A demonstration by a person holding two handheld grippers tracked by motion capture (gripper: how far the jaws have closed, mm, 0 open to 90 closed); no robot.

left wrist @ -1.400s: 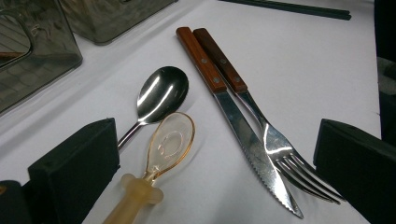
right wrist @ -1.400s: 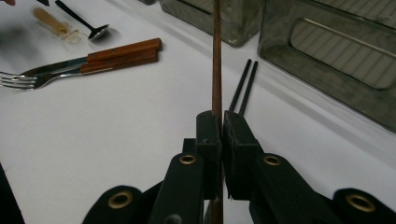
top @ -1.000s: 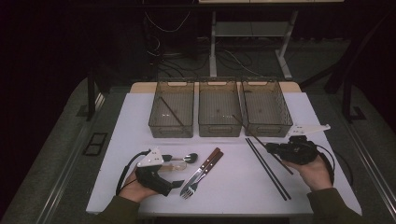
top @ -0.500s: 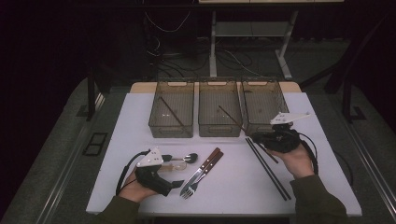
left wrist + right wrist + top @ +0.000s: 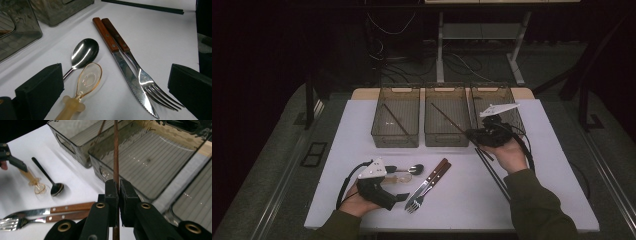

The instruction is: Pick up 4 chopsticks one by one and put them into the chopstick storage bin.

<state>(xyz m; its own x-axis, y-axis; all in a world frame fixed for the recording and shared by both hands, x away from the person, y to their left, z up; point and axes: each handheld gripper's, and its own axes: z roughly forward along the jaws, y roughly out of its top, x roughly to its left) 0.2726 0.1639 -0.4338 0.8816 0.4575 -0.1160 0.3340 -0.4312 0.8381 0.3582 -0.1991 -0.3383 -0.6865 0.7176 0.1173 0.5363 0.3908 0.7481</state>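
Note:
My right gripper (image 5: pixel 473 134) is shut on a thin brown chopstick (image 5: pixel 448 118), which slants up and left over the middle bin (image 5: pixel 431 135). In the right gripper view the pads (image 5: pixel 111 190) pinch the brown chopstick (image 5: pixel 115 157) above that middle bin (image 5: pixel 150 167). My left gripper (image 5: pixel 394 183) rests open on the white table beside the cutlery. Between its jaws in the left gripper view (image 5: pixel 116 75) lie a steel spoon (image 5: pixel 83 52), a clear amber spoon (image 5: pixel 88 80), a wood-handled knife (image 5: pixel 120 62) and a fork (image 5: pixel 150 85).
Three smoky plastic bins stand in a row at the back; the left bin (image 5: pixel 378 131) holds one brown stick (image 5: pixel 396 120), the right bin (image 5: pixel 514 114) sits behind my right hand. A pair of black chopsticks (image 5: pixel 493 172) lies on the table at the right.
The right hand has moved left and away from me, rising off the table with the brown chopstick toward the middle bin. The left hand has stayed still.

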